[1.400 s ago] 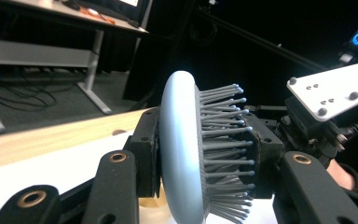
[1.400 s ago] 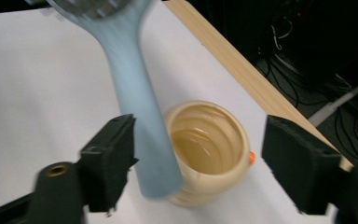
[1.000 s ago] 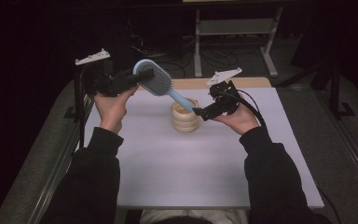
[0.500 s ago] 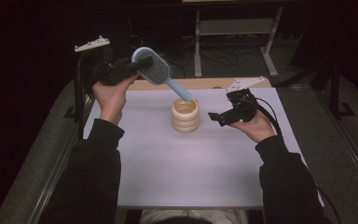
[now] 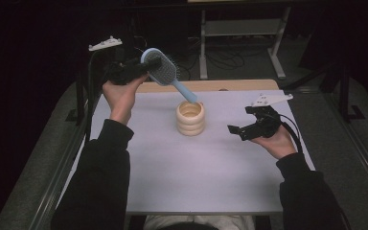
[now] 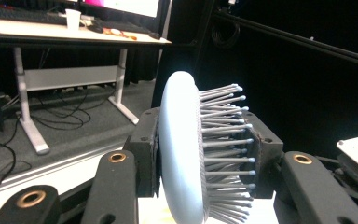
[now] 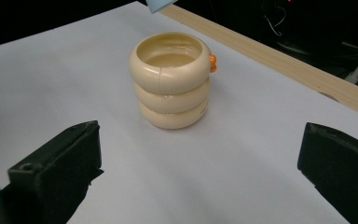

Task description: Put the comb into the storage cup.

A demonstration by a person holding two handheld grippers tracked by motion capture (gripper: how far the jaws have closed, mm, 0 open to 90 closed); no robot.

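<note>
A light-blue hairbrush [image 5: 165, 72] hangs tilted in the air at the back left, its handle slanting down toward a cream ringed cup [image 5: 190, 118] in the middle of the white table [image 5: 211, 182]. My left gripper [image 5: 146, 67] is shut on the brush head; in the left gripper view the pads clamp the head [image 6: 186, 154] with its bristles pointing right. My right gripper [image 5: 242, 132] stands open low over the table, right of the cup. In the right gripper view the cup [image 7: 171, 86] sits ahead between the spread jaws, and the tip of the brush handle [image 7: 161, 4] hangs above it.
A wooden strip [image 5: 211, 86] runs along the table's far edge. Behind it stand a desk frame with cables [image 5: 239, 43] and dark floor. A desk with a paper cup [image 6: 73, 18] shows in the left gripper view. Bare white surface lies in front of the cup.
My right gripper has drawn away from the cup, moving right and down toward the table. The brush and my left gripper have shifted slightly, the handle still aimed at the cup.
</note>
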